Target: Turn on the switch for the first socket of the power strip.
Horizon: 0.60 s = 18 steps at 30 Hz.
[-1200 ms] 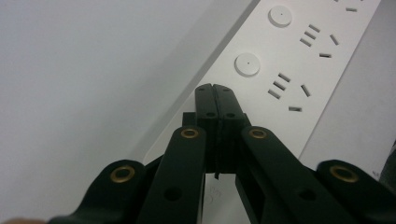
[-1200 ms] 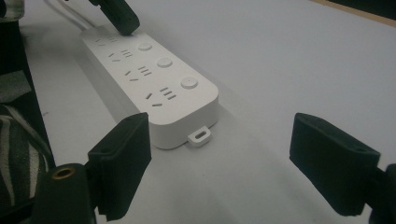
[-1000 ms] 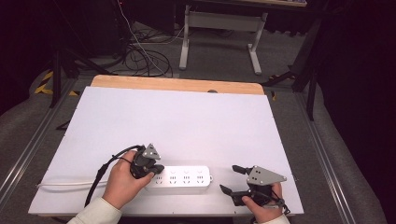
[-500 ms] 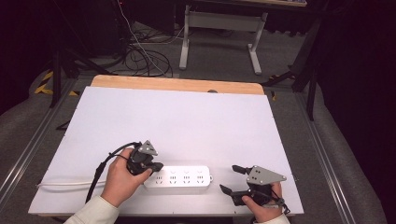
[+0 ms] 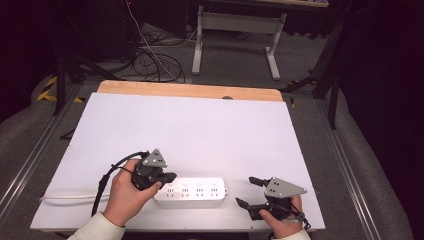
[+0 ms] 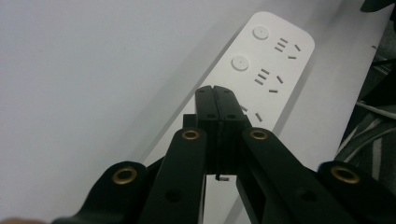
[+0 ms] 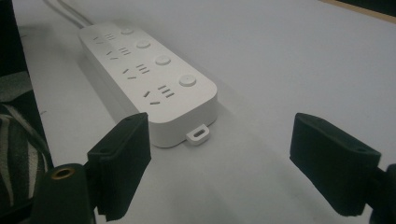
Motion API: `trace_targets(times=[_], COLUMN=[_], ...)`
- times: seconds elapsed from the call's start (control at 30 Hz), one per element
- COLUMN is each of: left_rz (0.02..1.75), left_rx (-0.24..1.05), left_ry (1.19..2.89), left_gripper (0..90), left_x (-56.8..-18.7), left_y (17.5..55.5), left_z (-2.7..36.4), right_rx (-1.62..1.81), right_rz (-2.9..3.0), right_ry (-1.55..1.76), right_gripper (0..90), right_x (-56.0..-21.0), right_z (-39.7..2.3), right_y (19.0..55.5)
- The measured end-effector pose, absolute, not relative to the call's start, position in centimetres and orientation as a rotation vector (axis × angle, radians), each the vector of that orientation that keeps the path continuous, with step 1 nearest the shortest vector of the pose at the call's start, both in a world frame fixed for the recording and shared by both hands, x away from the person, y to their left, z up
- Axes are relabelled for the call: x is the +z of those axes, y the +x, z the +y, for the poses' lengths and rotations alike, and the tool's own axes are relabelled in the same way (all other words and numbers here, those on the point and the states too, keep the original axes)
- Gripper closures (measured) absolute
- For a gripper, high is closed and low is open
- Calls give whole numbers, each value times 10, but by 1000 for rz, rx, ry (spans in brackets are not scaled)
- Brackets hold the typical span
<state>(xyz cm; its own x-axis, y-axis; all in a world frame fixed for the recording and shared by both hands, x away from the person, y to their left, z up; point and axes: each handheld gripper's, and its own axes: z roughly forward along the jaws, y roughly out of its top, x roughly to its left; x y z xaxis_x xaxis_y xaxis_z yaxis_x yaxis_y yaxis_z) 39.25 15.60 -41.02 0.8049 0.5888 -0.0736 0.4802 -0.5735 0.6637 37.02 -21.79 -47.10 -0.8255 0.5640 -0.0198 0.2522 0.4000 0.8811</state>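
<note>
A white power strip point(image 5: 192, 191) with several sockets and round buttons lies near the front edge of the white board point(image 5: 190, 130). Its white cord point(image 5: 70, 198) runs off to the left. My left gripper point(image 5: 170, 176) hovers over the strip's left end. In the left gripper view its jaws point(image 6: 216, 91) are pressed together with nothing between them, just above the power strip point(image 6: 266, 60). My right gripper point(image 5: 246, 191) rests a little to the right of the strip and points at its end. In the right gripper view the right gripper point(image 7: 224, 154) stands wide open, a short way from the power strip point(image 7: 149, 79).
The white board lies on a wooden tabletop whose far edge point(image 5: 190, 91) shows behind it. Loose cables point(image 5: 155, 62) and a desk frame point(image 5: 240, 30) sit on the floor beyond. Metal rails point(image 5: 345, 165) run along both sides of the board.
The left hand has lifted its gripper slightly above the strip's left end. The right hand and the strip have stayed in place.
</note>
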Motion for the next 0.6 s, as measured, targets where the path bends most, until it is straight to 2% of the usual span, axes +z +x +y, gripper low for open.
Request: trace_targets(times=[0.33,0.4,0.5,0.57,0.6], left_rz=[759,763,759,747,737], left_rx=[219,247,285,319,324], left_ry=[2221,2188,2154,2127,2114], left_gripper=[893,732,601,478,478], left_x=[-403,-400,-398,-397,-396], left_y=[388,386,383,381,379], left_z=[161,163,166,167,169], right_rx=[1395,1395,1395,1398,1398], right_rz=[2347,2346,2345,2339,2339], right_ry=[709,709,708,706,706], right_gripper=[208,209,208,208,208], right_x=[-471,-471,-471,-470,-470], right_z=[-218,-218,-219,-219,-219], right_y=[370,370,370,370,370])
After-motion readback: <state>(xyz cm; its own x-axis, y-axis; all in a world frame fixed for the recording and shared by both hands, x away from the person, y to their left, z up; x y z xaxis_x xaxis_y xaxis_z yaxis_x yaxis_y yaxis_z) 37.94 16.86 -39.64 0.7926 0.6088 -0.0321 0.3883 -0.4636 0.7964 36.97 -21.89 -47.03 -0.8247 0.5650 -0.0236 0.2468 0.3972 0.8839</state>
